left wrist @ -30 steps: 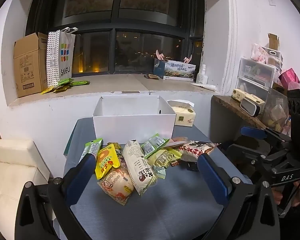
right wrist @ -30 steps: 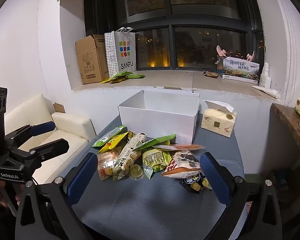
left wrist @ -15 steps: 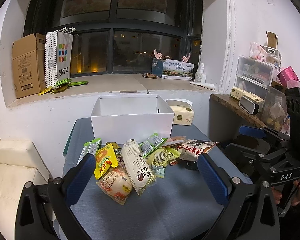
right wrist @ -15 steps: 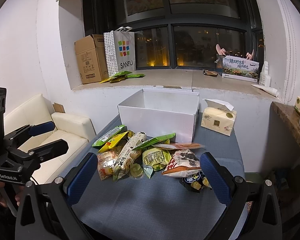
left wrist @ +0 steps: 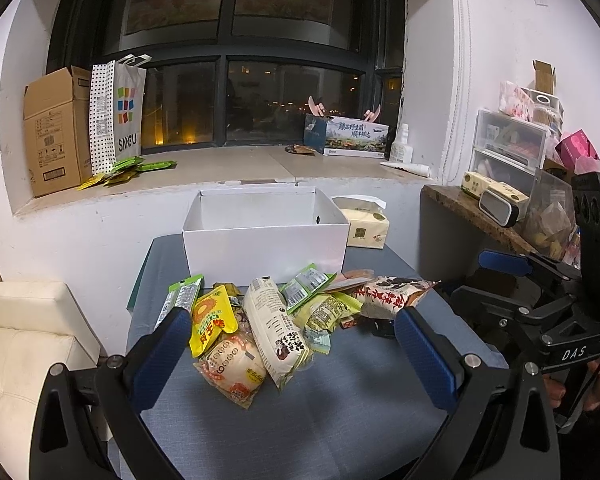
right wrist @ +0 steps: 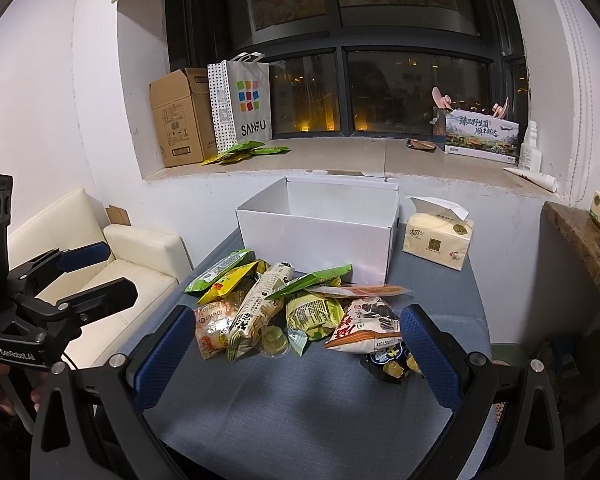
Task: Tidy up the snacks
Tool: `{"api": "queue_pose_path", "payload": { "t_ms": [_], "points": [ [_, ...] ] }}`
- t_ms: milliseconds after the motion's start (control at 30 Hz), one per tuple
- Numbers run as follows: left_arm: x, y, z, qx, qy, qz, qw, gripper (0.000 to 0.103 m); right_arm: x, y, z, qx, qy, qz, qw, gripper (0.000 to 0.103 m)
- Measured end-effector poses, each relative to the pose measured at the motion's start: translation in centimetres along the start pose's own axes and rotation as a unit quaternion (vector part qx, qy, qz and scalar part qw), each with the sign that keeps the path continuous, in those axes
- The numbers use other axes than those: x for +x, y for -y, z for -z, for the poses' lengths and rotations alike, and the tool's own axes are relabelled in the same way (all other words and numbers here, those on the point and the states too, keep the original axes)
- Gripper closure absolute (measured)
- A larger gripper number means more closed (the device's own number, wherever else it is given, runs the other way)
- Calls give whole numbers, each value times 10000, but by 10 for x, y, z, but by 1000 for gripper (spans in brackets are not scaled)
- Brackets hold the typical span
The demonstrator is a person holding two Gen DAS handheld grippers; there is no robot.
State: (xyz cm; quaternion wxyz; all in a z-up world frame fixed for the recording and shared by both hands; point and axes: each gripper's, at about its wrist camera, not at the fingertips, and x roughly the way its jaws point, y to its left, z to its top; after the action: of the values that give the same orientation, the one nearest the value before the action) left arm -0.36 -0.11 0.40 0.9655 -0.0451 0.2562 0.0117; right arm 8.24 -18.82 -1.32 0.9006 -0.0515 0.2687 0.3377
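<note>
1. Vs 1 s ago: snack pile unmoved on table, just in front of white box
2. Left gripper & right gripper both hover spread wide, empty, level over the near table edge

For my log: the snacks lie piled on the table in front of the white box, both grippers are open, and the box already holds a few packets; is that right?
Not quite: the white box looks empty in the left wrist view. The snacks all lie on the table in front of it, and both the left gripper and the right gripper are open.
</note>
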Motion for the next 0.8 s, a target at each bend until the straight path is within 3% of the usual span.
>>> {"api": "queue_pose_path", "payload": {
  "t_ms": [800],
  "points": [
    [3,-2,3,15,-63,-6,10000,0,5,1,2,66,-108,-4,9999,0]
  ]
}}
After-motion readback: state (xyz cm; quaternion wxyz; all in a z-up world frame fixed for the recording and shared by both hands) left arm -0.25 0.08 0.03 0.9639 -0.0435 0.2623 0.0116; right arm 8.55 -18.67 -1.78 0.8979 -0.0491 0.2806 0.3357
